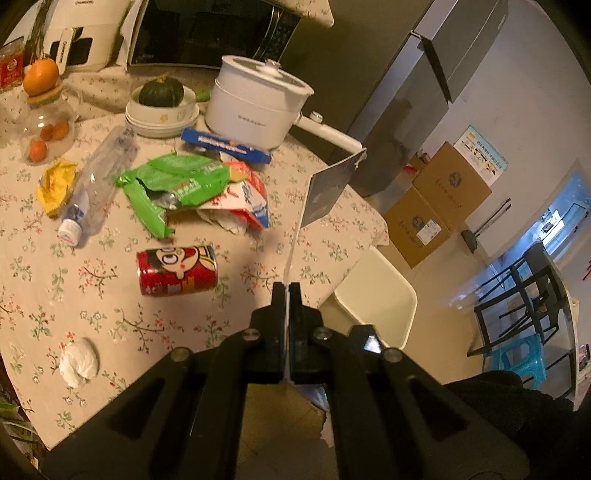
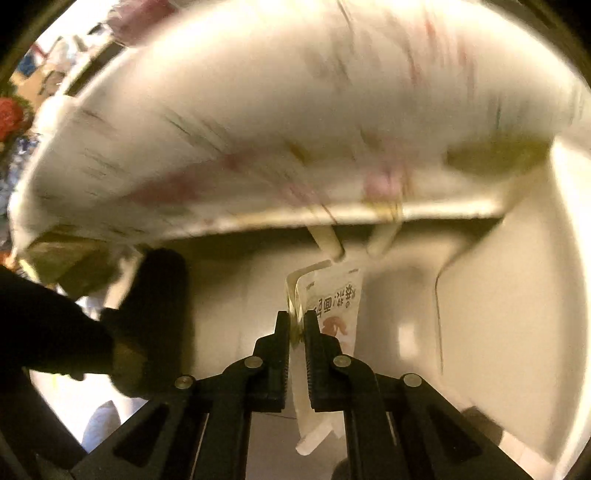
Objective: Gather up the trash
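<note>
My left gripper [image 1: 285, 286] is shut on the lower edge of a thin grey-and-white card wrapper [image 1: 325, 188], which stands up from its jaws over the table's right edge. On the floral tablecloth [image 1: 110, 314] lie a red can [image 1: 177, 271], a green wrapper [image 1: 173, 184], a red-white-blue packet [image 1: 245, 201], a clear plastic bottle [image 1: 99, 184], a yellow wrapper [image 1: 55, 184] and a tissue ball [image 1: 78, 362]. A cream bin [image 1: 376, 306] stands on the floor beside the table. In the blurred right wrist view, my right gripper [image 2: 297, 317] is shut on a white printed sachet [image 2: 332, 302] below the table edge.
At the back of the table stand a white pot [image 1: 258, 99], a blue box [image 1: 225, 146], bowls holding a green squash [image 1: 160, 92], a glass jar [image 1: 44, 125] and a microwave [image 1: 214, 33]. A fridge [image 1: 417, 92], cardboard boxes [image 1: 436, 206] and black chairs [image 1: 524, 295] lie to the right.
</note>
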Tool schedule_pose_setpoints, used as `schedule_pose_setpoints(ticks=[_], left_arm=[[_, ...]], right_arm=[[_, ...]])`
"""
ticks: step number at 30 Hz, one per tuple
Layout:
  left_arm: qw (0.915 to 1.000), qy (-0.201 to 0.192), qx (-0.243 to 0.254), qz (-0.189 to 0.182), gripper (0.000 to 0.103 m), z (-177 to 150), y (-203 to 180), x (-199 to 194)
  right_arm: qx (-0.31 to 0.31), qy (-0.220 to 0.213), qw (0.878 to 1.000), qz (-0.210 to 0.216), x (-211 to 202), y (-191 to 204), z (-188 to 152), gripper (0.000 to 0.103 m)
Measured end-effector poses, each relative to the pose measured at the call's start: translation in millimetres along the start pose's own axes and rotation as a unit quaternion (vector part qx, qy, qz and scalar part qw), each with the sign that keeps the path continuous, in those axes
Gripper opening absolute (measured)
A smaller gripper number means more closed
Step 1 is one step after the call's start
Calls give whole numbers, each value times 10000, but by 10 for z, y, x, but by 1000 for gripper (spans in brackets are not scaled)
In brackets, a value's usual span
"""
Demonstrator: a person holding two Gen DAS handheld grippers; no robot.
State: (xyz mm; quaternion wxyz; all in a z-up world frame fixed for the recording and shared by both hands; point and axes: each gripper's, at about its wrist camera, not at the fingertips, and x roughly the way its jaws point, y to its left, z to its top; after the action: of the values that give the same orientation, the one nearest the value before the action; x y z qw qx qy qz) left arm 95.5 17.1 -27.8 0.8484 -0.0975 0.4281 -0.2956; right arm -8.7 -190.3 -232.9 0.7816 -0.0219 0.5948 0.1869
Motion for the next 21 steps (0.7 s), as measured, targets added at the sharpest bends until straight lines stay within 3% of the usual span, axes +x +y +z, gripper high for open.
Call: schedule_pose_setpoints(ticks=[5, 7, 10, 15, 21], left_arm=[[9999, -67, -114, 15, 2, 27, 25, 4], [9999, -89, -123, -22, 2, 59, 13, 9], [9999, -125, -90, -55, 2, 112, -36, 30], [9998, -85, -56, -149, 2, 140, -145, 103], [9995, 111, 48, -287, 2, 157, -416, 358]], right_arm=[[18, -253, 9996, 83, -444, 71, 133, 8], [-24, -359, 9993, 38, -540, 89, 486, 8], [-4, -589, 9982, -60, -951, 27, 624, 8], [214, -1081, 9928, -470, -1665, -301, 759, 8], [694, -1361, 9833, -987, -1941, -900, 765, 8]])
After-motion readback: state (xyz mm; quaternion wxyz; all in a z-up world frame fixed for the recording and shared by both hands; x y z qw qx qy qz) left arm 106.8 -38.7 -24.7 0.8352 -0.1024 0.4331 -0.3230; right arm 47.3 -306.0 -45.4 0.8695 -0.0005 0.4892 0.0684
